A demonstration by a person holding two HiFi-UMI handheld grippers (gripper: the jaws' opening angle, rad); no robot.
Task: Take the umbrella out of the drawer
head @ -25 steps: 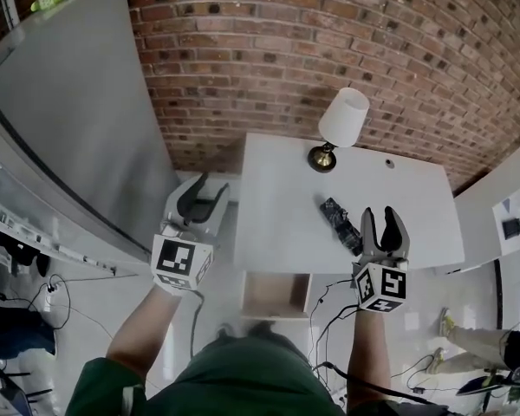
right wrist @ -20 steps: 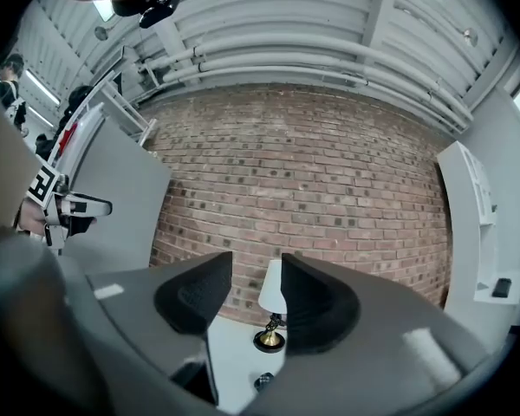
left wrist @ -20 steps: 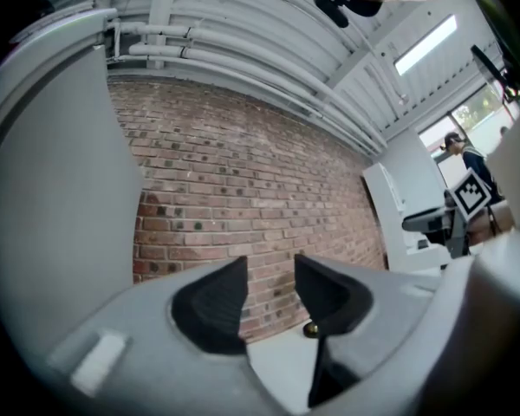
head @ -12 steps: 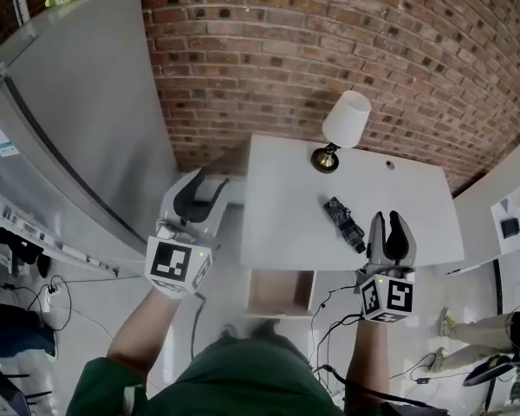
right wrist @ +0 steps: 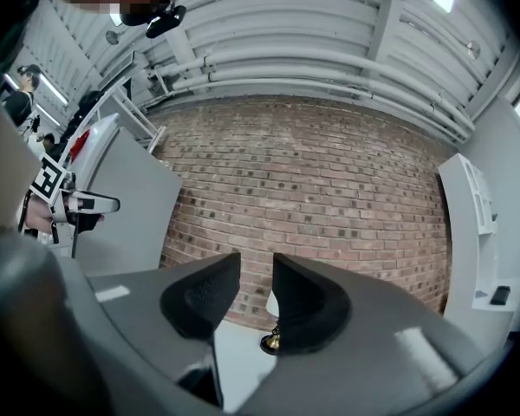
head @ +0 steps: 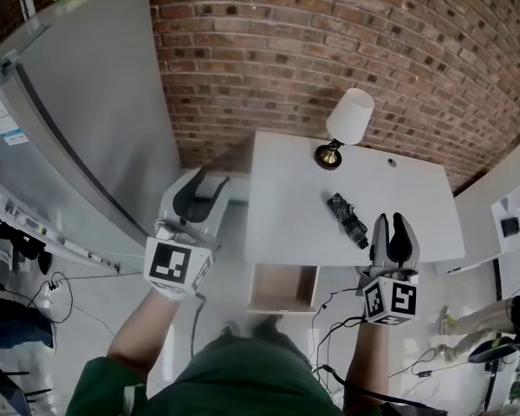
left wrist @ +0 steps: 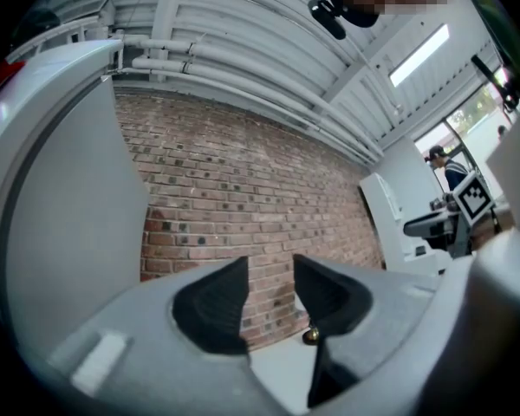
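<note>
umbrella: dark and folded, lying on the table (head: 286, 198) top, right of centre. It is out of the drawer (head: 282, 289).
drawer: pulled out under the table's front edge. From the head view I see nothing in it.
stage: I judge the take-out done. What's left is backing off, maybe shutting the drawer.
left gripper (head: 199, 199): jaws wide, nothing between them. Its own view shows only brick wall and the table edge through the gap.
right gripper (head: 390, 224): jaws narrow and have just been closing. A small gap remains with nothing in it.
left pose: arm stretched forward off the table's left side, between table and fridge (head: 95, 102). Nose points at the wall, tipped slightly up.
right pose: arm forward over the table's front right edge. Nose is level and points at the wall, with the umbrella (head: 347, 217) just ahead and to its left, not touching.
doing it well: I'd pull both hands straight back and keep the right one clear of the umbrella so it doesn't get nudged.
if shutting drawer: I'd push its front face squarely with closed jaws, centred, so it doesn't rack.
watch: lamp (head: 347, 120) at the table's back edge is well clear of both grippers. Keep it that way.
</note>
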